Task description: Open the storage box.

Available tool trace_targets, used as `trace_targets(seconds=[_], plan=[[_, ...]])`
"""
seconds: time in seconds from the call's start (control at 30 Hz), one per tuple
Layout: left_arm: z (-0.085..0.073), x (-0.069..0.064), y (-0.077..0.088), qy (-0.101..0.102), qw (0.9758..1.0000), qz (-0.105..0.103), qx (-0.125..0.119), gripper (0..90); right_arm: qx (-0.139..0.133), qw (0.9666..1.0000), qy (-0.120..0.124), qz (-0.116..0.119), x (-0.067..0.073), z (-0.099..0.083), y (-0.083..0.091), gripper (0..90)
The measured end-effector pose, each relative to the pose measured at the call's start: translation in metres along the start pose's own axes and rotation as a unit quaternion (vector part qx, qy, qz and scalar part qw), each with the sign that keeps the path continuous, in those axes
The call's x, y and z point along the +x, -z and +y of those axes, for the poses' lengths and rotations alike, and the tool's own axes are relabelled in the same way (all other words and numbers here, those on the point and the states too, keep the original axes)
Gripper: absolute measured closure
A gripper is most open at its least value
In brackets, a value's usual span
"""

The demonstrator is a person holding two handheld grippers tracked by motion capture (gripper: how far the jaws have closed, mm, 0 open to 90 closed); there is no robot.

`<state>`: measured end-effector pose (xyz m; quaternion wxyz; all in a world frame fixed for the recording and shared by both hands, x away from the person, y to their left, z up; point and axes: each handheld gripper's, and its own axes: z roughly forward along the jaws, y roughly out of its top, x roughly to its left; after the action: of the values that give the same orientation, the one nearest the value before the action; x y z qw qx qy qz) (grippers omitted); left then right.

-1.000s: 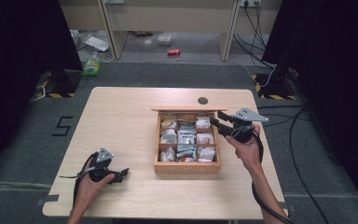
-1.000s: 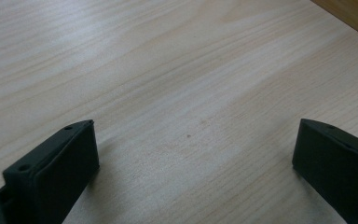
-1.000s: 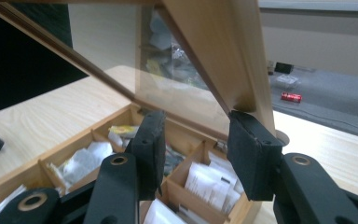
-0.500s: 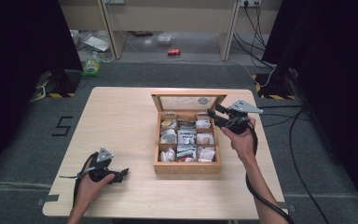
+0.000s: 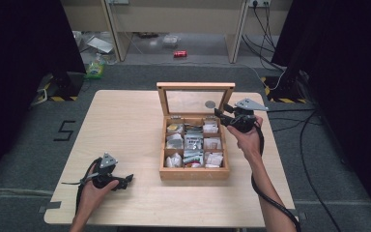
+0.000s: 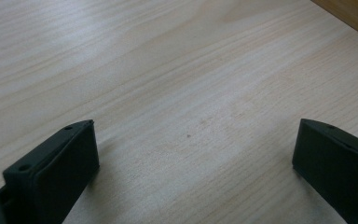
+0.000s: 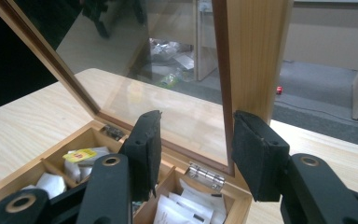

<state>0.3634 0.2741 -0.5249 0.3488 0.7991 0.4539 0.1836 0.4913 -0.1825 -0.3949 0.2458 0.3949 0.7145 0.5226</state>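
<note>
I am looking down first at my left gripper point(image 5: 127, 180), which is lying low at the near left of the tabletop point(image 5: 125, 125), well apart from the wooden box point(image 5: 194, 173). From above it is too small for me to judge, but the left gripper view is showing its fingers point(image 6: 56, 172) standing wide apart over bare wood grain, holding nothing, with a corner of darker wood peeking in at the far right.

Farther in, the wooden box is sitting right of centre on the tabletop, divided into compartments in three rows. The high view is giving me the whole grid: small white paper packets point(image 5: 193, 141) are lying in most cells, and a yellow-labelled packet point(image 5: 174, 127) is sitting in the far left one. The right gripper view is catching only the far row, with the yellow-labelled packet point(image 7: 80, 154) and white packets near the hinge point(image 7: 206, 175).

At the far right of the box, my right gripper point(image 5: 221, 114) is hovering by the raised glass lid point(image 5: 195, 99). Its own view is showing what the high view cannot: its fingers point(image 7: 258, 151) are partly open on either side of the lid's right frame edge, and I cannot tell whether they are touching it. The lid is standing upright on its hinges, and through the glass I am seeing the tabletop and the floor beyond.
</note>
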Motion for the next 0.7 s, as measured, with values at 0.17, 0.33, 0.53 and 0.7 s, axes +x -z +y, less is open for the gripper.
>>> trace_targets(seconds=[0.17, 0.33, 0.53, 0.7], plan=[[0.000, 0.000, 0.000, 0.000, 1.0000, 0.000, 0.000, 0.0, 0.002, 0.9999, -0.003, -0.010, -0.002, 0.004, -0.006, 51.1], [0.000, 0.000, 0.000, 0.000, 1.0000, 0.000, 0.000, 0.0, 0.005, 0.9998, -0.009, -0.016, -0.003, 0.005, -0.011, 50.4], [0.000, 0.000, 0.000, 0.000, 1.0000, 0.000, 0.000, 0.0, 0.007, 0.9994, -0.016, -0.030, -0.008, 0.004, -0.019, 50.2], [0.000, 0.000, 0.000, 0.000, 1.0000, 0.001, 0.000, 0.0, 0.012, 0.9990, -0.017, -0.039, -0.011, 0.003, -0.024, 49.7]])
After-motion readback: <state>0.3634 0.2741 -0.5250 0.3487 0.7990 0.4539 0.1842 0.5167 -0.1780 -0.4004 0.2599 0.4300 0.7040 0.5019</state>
